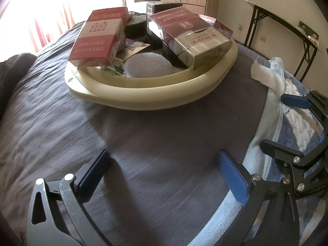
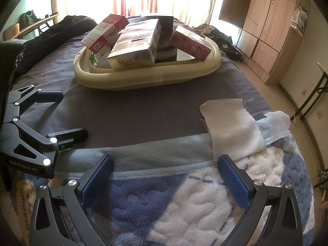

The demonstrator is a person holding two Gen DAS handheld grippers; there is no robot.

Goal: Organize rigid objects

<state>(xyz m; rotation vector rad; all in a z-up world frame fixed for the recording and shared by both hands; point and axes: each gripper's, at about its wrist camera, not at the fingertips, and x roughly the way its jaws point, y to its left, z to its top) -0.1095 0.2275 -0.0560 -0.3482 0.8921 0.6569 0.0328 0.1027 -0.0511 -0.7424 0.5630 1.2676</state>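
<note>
Currently idle: left gripper (image 1: 164,176) and right gripper (image 2: 165,176) both released, empty, low over the near bedding. Boxes (image 1: 190,39) piled crooked in the cream basin (image 1: 143,94) further off. Next: reach in, grab the top box.

**Both grippers spread wide, holding nothing**

Left gripper (image 1: 164,176): hovering low over the grey bedsheet (image 1: 143,135), pointing toward the cream basin (image 1: 155,94) and stopping well short of it; jaws standing wide apart, blue pads (image 1: 233,180) facing each other with only sheet between.

Right gripper (image 2: 164,176): hanging over the near edge of the grey bedsheet, jaws likewise spread wide, nothing between the fingers (image 2: 233,182). Sitting just beside the left gripper, on its right, both aiming roughly the same way and neither touching the other.
</note>
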